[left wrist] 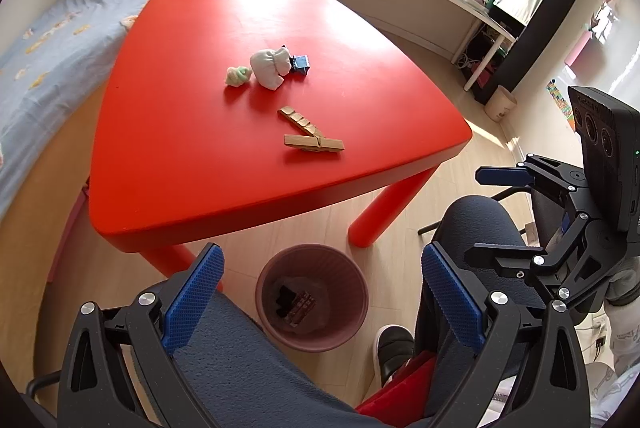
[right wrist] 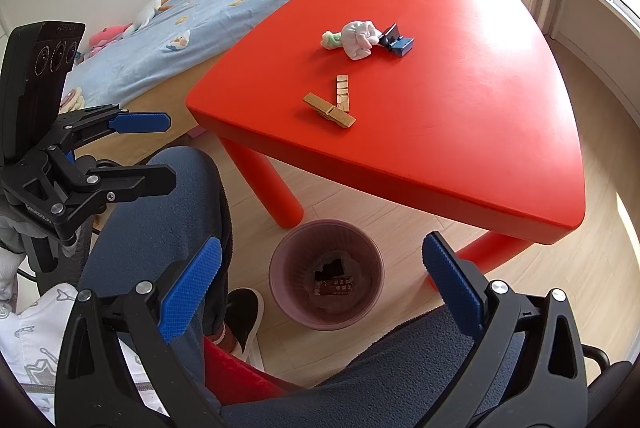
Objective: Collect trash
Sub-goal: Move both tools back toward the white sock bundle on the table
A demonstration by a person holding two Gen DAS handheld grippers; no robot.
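Both the left gripper (left wrist: 322, 296) and right gripper (right wrist: 322, 286) gape empty above the pink bin (left wrist: 312, 296) on the floor, while crumpled tissue (left wrist: 271, 65), clothespins (left wrist: 310, 136) and a blue clip (left wrist: 300, 63) lie mid-surface (left wrist: 180, 148); no writing is legible.

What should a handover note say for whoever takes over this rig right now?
Left claw: open, empty, above the person's lap.
Right claw: open, empty, likewise.
Bin: on the floor by the near edge of the red table, already holding a few dark scraps.
Left on the table: two wooden clothespins near the front; further back a white cloth wad, a green-white wad and a small blue clip, clustered together.
Remaining: decide which of these are trash and drop them into the bin.
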